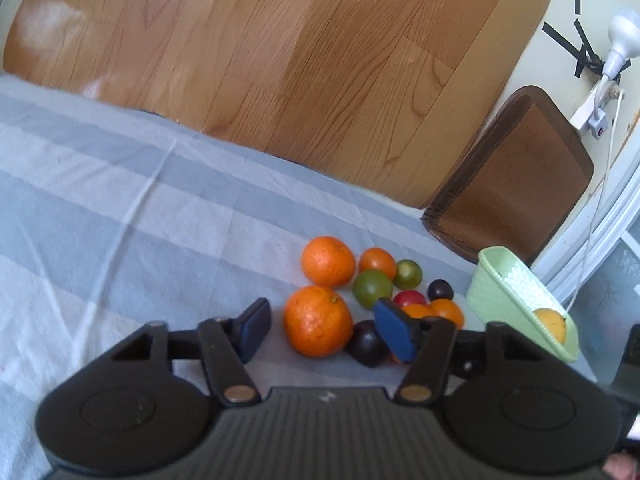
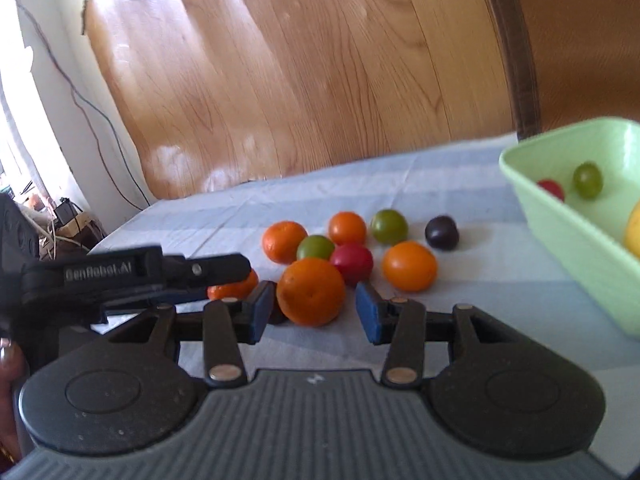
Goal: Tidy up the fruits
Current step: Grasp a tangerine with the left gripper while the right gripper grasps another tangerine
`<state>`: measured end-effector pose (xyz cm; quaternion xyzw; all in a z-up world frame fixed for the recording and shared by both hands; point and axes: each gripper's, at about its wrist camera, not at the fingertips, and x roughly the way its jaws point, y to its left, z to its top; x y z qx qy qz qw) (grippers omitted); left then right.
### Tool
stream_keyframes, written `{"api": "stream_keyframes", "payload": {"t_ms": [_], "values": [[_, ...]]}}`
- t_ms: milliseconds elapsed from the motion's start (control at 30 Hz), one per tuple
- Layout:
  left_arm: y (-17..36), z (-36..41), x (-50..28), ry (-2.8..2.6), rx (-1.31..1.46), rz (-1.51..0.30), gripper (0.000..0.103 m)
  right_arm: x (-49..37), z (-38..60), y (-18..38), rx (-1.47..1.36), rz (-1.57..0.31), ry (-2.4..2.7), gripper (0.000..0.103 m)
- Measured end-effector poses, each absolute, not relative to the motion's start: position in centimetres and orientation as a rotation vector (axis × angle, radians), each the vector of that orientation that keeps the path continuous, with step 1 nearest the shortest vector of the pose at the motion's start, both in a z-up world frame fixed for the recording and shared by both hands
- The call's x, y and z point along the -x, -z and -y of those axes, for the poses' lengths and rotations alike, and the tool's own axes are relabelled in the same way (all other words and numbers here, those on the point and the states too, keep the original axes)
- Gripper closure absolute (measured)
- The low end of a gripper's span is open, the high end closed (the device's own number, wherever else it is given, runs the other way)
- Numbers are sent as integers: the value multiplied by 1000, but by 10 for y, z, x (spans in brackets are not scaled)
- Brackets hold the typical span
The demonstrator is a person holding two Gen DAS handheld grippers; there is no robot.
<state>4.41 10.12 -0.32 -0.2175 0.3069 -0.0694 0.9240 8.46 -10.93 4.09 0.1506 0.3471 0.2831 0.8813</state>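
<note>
Several fruits lie in a cluster on a blue-grey checked cloth (image 1: 120, 208). My left gripper (image 1: 324, 330) is open, with a large orange (image 1: 318, 320) between its blue pads and a dark plum (image 1: 366, 342) by the right pad. My right gripper (image 2: 316, 312) is open around another orange (image 2: 311, 291), not touching it. The left gripper's arm (image 2: 132, 276) crosses the left of the right wrist view. A pale green basket (image 2: 568, 232) at the right holds a red fruit (image 2: 551, 189), a green fruit (image 2: 587, 179) and a yellow one (image 2: 634, 228).
Other fruits in the pile: a red one (image 2: 352, 262), green ones (image 2: 389, 225), small oranges (image 2: 409, 266) and a dark plum (image 2: 441, 233). Wooden floor (image 1: 280, 60) lies beyond the cloth's edge. A brown mat (image 1: 516, 176) and a cable run behind the basket (image 1: 516, 300).
</note>
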Motion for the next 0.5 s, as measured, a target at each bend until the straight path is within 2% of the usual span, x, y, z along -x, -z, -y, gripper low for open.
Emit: {"api": "stream_keyframes", "payload": {"t_ms": [33, 67, 133, 333, 500], "values": [[4, -102, -44, 141, 447, -633, 64, -87, 110, -40, -336, -729, -597, 55], [4, -104, -45, 153, 462, -636, 65, -89, 111, -39, -349, -741, -613, 61], [4, -108, -40, 160, 482, -634, 65, -86, 113, -40, -356, -742, -620, 62], [-10, -98, 3, 205, 483, -579, 65, -36, 140, -55, -270, -637, -605, 63], [-21, -35, 12, 383, 376, -598, 65, 13, 174, -61, -101, -537, -470, 63]]}}
